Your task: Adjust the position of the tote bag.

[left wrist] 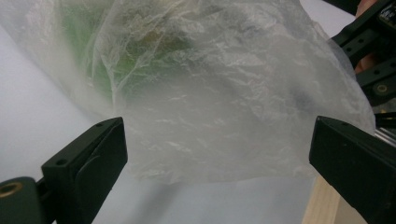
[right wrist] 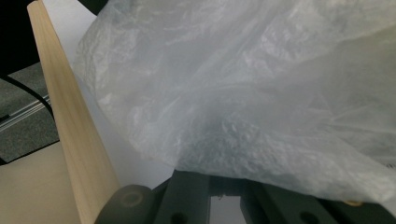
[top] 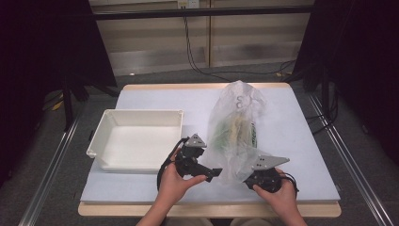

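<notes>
Nearest us, our right gripper (top: 249, 179) is clamped on the near edge of one translucent plastic bag (top: 237, 129) on the worktop (top: 291, 127); our left gripper (top: 214, 173) gapes wide beside it. Green contents blur inside, any label unreadable. Farther left sits one white tray (top: 136, 117).

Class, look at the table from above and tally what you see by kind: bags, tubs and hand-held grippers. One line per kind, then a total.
Clear plastic bag: 1
White tub: 1
Hand-held grippers: 2, the left gripper and the right gripper
Total: 4
</notes>
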{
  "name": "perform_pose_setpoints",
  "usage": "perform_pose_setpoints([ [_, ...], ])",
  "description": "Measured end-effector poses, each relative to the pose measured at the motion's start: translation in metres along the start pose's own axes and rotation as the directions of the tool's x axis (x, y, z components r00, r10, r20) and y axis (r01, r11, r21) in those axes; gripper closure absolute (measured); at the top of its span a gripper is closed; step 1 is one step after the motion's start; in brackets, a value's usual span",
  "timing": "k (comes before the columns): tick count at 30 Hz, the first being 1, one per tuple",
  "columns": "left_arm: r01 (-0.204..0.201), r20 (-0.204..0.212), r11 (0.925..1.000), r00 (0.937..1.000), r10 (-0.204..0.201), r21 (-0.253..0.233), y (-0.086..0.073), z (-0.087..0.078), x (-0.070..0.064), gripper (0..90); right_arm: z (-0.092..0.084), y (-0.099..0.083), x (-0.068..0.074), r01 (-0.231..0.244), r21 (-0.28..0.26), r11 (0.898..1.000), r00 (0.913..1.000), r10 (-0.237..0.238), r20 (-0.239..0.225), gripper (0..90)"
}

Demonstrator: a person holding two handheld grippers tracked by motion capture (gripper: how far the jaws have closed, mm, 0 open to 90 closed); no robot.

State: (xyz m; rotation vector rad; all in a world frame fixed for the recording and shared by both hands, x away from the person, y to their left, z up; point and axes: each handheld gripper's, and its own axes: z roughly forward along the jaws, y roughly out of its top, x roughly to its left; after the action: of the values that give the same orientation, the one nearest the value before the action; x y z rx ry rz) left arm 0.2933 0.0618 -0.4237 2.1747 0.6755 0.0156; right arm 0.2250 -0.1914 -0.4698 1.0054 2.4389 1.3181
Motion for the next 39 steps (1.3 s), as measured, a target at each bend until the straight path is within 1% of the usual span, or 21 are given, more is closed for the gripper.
perform_pose_setpoints([
  [5,0.018,-0.003,0.9998,0.9998,-0.018,0.002,0.000,0.007,-0.002,2.6,0.002,0.000,0.001,0.001,-0.002,1.000,1.0000,-0.001,-0.006,90.0],
  [7,0.004,-0.002,0.9999,1.0000,-0.004,0.010,-0.001,0.009,-0.003,2.6,0.001,0.000,0.001,-0.003,-0.004,1.000,1.0000,0.003,-0.007,90.0],
  [10,-0.067,-0.028,0.9959,0.9973,0.069,0.061,-0.003,0.015,-0.006,31.1,-0.001,-0.003,0.001,-0.009,-0.003,1.000,1.0000,0.009,0.000,90.0],
  [11,-0.067,-0.028,0.9959,0.9973,0.069,0.061,-0.003,0.015,-0.006,43.4,-0.001,-0.003,0.001,-0.009,-0.003,1.000,1.0000,0.009,0.000,90.0],
  [12,-0.095,-0.029,0.9939,0.9949,0.097,0.057,-0.005,0.015,-0.005,53.8,-0.003,-0.004,0.000,-0.014,-0.004,1.000,0.9999,0.014,0.000,86.7],
  [13,-0.095,-0.029,0.9939,0.9949,0.097,0.057,-0.005,0.015,-0.005,59.4,-0.003,-0.004,0.000,-0.014,-0.004,1.000,0.9999,0.014,0.000,86.7],
  [15,-0.048,-0.031,0.9961,0.9982,0.051,0.073,-0.004,0.011,-0.002,75.5,-0.007,-0.005,-0.001,-0.031,-0.013,0.999,0.9994,0.032,0.011,77.0],
  [17,-0.026,-0.043,0.9972,0.9987,0.029,0.070,-0.004,0.009,-0.001,86.4,-0.008,-0.005,-0.001,-0.035,-0.010,0.999,0.9994,0.035,0.010,76.2],
  [19,-0.001,-0.049,0.9974,0.9988,0.005,0.073,-0.003,0.003,0.003,90.0,-0.010,-0.007,-0.003,-0.028,0.005,1.000,0.9992,0.028,0.030,71.0],
  [21,0.038,-0.077,0.9975,0.9965,-0.033,0.060,-0.003,-0.004,0.008,90.0,-0.015,-0.010,-0.008,-0.024,0.028,0.999,0.9984,0.022,0.052,59.8],
  [22,0.038,-0.077,0.9975,0.9965,-0.033,0.060,-0.003,-0.004,0.008,90.0,-0.017,-0.011,-0.010,-0.027,0.031,0.999,0.9983,0.025,0.054,56.6],
  [26,0.052,-0.078,0.9975,0.9958,-0.048,0.048,-0.004,-0.010,0.013,90.0,-0.027,-0.016,-0.017,-0.042,0.033,0.999,0.9964,0.039,0.076,53.9],
  [28,0.054,-0.064,0.9985,0.9965,-0.053,0.013,-0.003,-0.010,0.011,89.8,-0.035,-0.019,-0.021,-0.052,0.031,0.998,0.9945,0.049,0.093,55.2],
  [29,0.061,-0.075,0.9981,0.9953,-0.061,0.000,-0.002,-0.010,0.011,79.8,-0.038,-0.020,-0.023,-0.055,0.024,0.998,0.9930,0.052,0.106,57.5],
  [30,0.064,-0.069,0.9979,0.9955,-0.065,-0.006,0.000,-0.009,0.009,56.2,-0.043,-0.022,-0.026,-0.066,-0.003,0.998,0.9925,0.066,0.103,66.6],
  [31,0.074,-0.058,0.9971,0.9955,-0.075,-0.015,0.003,-0.007,0.006,44.3,-0.045,-0.022,-0.027,-0.073,-0.023,0.997,0.9916,0.075,0.105,72.6],
  [32,0.074,-0.058,0.9971,0.9955,-0.075,-0.015,0.003,-0.007,0.006,30.9,-0.045,-0.022,-0.027,-0.073,-0.023,0.997,0.9916,0.075,0.105,72.6],
  [33,0.077,-0.051,0.9969,0.9956,-0.078,-0.016,0.005,-0.006,0.004,30.9,-0.046,-0.022,-0.027,-0.083,-0.038,0.996,0.9913,0.086,0.100,76.6],
  [36,0.034,-0.038,0.9989,0.9987,-0.035,-0.031,0.008,-0.001,-0.004,11.4,-0.042,-0.018,-0.024,-0.092,-0.063,0.994,0.9892,0.098,0.108,85.1],
  [37,0.034,-0.038,0.9989,0.9987,-0.035,-0.031,0.008,-0.001,-0.004,8.3,-0.042,-0.018,-0.024,-0.092,-0.063,0.994,0.9892,0.098,0.108,85.1],
  [39,-0.007,-0.020,0.9992,0.9998,0.006,-0.039,0.008,0.003,-0.009,6.1,-0.035,-0.013,-0.020,-0.105,-0.088,0.991,0.9898,0.113,0.087,88.9],
])
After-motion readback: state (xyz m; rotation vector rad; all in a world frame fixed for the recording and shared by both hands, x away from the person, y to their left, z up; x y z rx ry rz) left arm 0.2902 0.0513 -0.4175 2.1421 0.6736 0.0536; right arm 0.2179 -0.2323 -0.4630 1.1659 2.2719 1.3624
